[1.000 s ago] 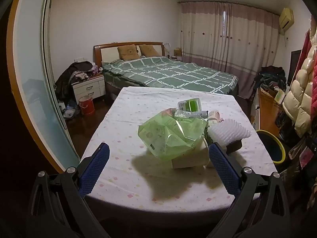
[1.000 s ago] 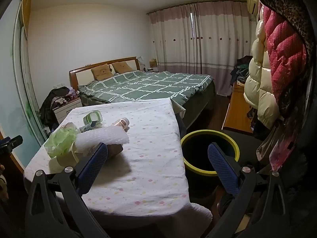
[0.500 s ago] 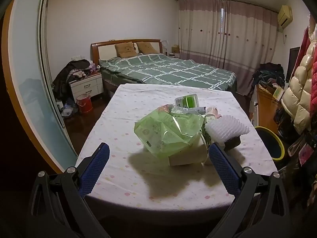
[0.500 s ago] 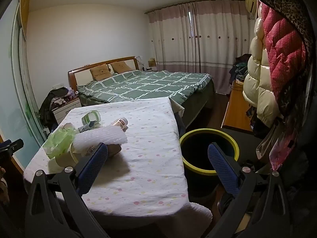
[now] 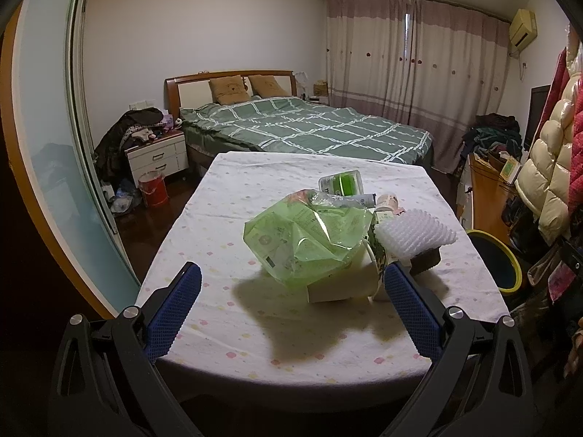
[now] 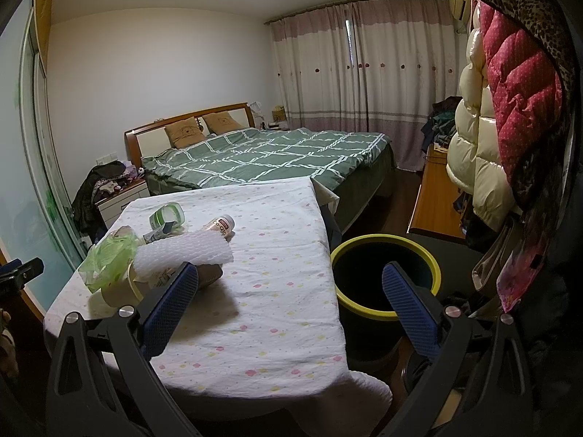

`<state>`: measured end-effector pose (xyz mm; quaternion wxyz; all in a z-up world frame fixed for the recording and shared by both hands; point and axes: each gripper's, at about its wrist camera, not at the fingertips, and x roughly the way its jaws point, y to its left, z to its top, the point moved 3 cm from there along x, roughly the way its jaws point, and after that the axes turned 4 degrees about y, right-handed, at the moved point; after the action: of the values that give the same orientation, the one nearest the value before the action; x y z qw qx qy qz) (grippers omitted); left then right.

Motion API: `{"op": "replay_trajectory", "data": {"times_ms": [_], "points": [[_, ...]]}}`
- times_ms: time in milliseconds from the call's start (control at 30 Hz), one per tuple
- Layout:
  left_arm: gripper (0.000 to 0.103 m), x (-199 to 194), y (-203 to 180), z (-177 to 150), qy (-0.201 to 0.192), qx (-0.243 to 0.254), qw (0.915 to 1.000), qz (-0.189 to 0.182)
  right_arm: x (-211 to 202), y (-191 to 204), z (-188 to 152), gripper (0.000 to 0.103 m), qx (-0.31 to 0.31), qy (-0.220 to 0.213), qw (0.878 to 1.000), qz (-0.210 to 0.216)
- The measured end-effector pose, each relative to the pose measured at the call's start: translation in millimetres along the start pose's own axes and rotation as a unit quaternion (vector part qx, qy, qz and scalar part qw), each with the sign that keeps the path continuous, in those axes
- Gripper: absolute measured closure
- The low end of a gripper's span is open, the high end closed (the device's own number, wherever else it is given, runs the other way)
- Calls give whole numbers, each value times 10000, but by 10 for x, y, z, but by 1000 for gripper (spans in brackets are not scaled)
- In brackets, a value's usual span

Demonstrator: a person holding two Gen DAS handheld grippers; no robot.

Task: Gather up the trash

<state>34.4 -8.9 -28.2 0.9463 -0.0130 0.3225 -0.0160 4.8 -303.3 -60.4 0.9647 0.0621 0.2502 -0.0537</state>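
Note:
A pile of trash lies on the table: a crumpled green plastic bag on a cream paper cup, white foam netting, a green-and-white tub, a tube and a small bottle. In the right wrist view the bag and netting lie at the table's left. A black bin with a yellow rim stands on the floor right of the table. My left gripper is open and empty, short of the pile. My right gripper is open and empty over the table's near right edge.
A bed with a green checked cover stands beyond the table. A white nightstand and a red bucket are at the left. Puffy coats hang at the right, above a low wooden cabinet.
Both grippers have shifted slightly; the left view has drawn back a little from the pile. Both stay open and the trash has not moved.

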Motion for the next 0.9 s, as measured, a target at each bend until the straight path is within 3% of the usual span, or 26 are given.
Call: {"op": "replay_trajectory", "data": {"times_ms": [900], "points": [[4,16,-80,-10,60,50,9999,-106,38,-11,-29,6,27,27,10000,2]]}}
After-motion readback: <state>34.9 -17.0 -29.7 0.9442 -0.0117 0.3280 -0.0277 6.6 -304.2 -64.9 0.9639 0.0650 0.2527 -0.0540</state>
